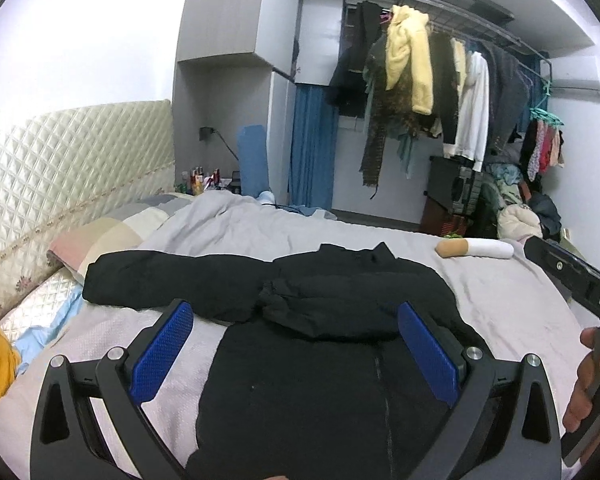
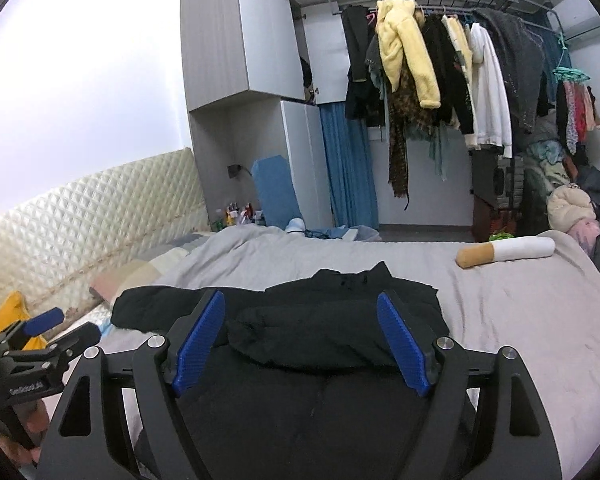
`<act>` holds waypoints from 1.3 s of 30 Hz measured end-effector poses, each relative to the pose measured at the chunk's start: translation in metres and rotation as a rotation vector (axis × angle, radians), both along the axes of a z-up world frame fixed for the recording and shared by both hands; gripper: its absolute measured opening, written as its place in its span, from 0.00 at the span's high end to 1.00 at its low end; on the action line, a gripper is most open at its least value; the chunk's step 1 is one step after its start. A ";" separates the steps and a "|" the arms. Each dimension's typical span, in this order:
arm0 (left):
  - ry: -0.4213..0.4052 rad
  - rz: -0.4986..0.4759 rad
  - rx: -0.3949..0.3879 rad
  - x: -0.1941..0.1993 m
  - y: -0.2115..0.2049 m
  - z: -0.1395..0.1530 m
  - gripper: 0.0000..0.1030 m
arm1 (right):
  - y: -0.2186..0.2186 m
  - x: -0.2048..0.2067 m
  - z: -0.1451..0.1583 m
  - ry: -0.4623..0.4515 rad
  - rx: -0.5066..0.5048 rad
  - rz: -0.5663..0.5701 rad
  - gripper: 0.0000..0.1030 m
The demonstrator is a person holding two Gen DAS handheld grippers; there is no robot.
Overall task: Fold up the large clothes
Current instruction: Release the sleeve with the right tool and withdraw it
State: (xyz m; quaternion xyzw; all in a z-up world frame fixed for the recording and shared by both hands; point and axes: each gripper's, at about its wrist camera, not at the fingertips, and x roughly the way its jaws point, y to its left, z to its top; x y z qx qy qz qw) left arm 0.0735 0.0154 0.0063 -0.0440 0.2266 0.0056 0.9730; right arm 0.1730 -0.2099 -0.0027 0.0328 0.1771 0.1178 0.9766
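— Both claws, left and right, are gaping wide, gripping nothing?
— Yes. They're hovering over the black garment, which is lying on the bed; one sleeve is stretching toward ten o'clock.

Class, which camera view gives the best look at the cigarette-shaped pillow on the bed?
The right wrist view: the pillow lies whole and larger on the bed. In the left wrist view the pillow is smaller, near the edge.
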 end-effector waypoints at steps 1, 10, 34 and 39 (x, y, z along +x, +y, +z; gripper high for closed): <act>-0.001 -0.004 0.001 -0.004 -0.003 -0.001 0.00 | -0.002 -0.006 -0.002 -0.004 0.003 -0.002 0.25; 0.026 -0.041 -0.008 -0.021 -0.017 -0.021 0.00 | -0.024 -0.046 -0.035 -0.011 0.023 -0.057 0.24; 0.120 -0.107 0.016 -0.008 -0.037 -0.086 0.00 | -0.053 -0.080 -0.101 0.056 0.009 -0.163 0.19; 0.126 -0.110 0.006 -0.004 -0.026 -0.092 0.00 | -0.054 -0.080 -0.102 0.057 0.003 -0.166 0.18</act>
